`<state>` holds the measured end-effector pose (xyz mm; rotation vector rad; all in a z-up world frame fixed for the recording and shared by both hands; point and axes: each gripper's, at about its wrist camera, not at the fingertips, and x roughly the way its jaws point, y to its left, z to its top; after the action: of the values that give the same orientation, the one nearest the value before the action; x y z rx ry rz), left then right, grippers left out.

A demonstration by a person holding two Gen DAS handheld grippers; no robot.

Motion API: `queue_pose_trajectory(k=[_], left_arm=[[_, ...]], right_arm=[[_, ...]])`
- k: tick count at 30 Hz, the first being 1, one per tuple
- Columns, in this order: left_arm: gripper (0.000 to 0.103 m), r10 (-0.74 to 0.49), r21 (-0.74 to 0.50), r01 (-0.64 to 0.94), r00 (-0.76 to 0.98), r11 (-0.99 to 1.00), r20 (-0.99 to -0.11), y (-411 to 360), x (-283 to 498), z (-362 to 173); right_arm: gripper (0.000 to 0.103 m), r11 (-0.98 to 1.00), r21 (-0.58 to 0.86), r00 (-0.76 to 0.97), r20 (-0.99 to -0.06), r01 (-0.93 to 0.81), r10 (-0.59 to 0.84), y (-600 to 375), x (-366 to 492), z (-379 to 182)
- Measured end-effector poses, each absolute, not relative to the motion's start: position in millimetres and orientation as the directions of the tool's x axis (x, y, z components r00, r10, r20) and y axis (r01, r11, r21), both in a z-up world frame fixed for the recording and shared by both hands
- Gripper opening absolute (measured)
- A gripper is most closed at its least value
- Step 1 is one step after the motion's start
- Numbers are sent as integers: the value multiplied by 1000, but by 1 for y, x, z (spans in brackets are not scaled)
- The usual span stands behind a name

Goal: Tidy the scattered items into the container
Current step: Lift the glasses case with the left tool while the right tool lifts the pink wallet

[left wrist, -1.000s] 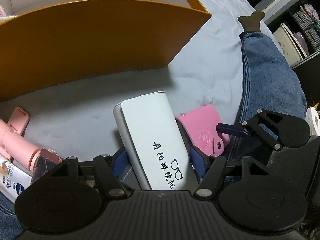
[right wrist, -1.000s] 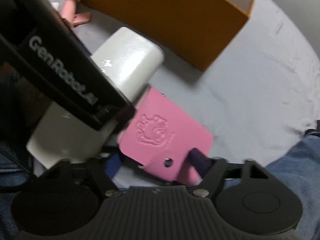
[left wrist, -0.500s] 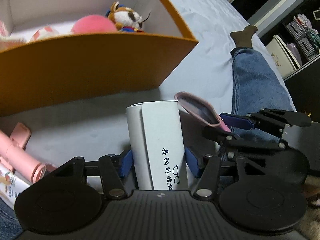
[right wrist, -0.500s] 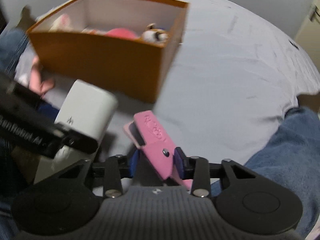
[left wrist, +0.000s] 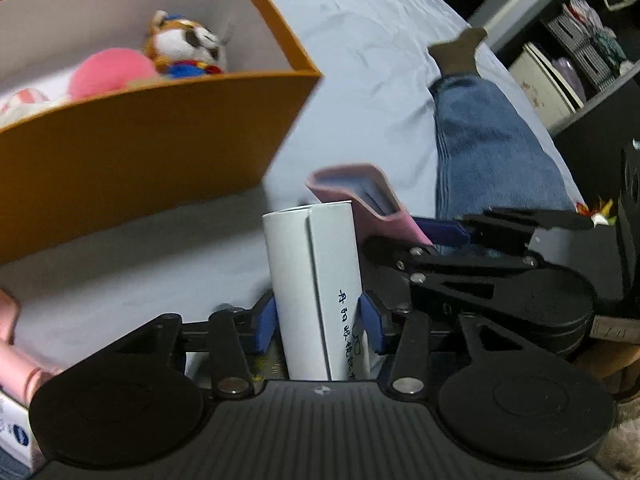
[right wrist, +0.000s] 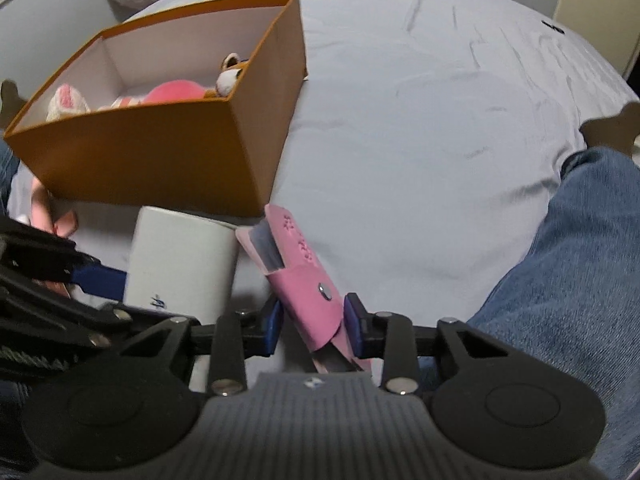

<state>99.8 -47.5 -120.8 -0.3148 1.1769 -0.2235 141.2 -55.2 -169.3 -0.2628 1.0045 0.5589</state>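
My left gripper (left wrist: 320, 322) is shut on a white glasses case (left wrist: 316, 280) with dark Chinese lettering and holds it above the bed; the case also shows in the right wrist view (right wrist: 182, 264). My right gripper (right wrist: 314, 326) is shut on a pink card holder (right wrist: 306, 280) with a snap button, just right of the case; the holder also shows in the left wrist view (left wrist: 372, 204). The orange box (left wrist: 152, 152) stands ahead and left, open-topped (right wrist: 160, 156). It holds a pink ball (left wrist: 110, 72), a plush animal (left wrist: 184, 50) and other soft toys.
Light blue bedsheet (right wrist: 420, 120) all around. The person's jeans leg (left wrist: 488, 156) lies right of both grippers. A pink tool (left wrist: 16, 360) and a white packet (left wrist: 16, 432) lie at the lower left. Dark shelves (left wrist: 580, 40) stand far right.
Both grippers have lifted their items off the bed and risen toward the box. The box interior has come into view. The pink holder has turned from flat to edge-on.
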Motion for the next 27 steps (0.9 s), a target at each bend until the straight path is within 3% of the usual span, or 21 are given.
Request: queue_pose_trajectory(k=[7,18,27], left_arm=[[36,-336,-354,7,331,935,-882,-57,103,-134],[35,-332,-359,-5,363,934,-870,-51,96,-128],[34,-203,-234,-25,411,972,-889,-44,90,-113]], right_arm=[[35,856,90,402,-855,-510,329,-69,141,-165],[31,876,136,411,-842,-463,348,-79,141,-167],[24,864,257,315,-855,-432,412,-82,142,-167]])
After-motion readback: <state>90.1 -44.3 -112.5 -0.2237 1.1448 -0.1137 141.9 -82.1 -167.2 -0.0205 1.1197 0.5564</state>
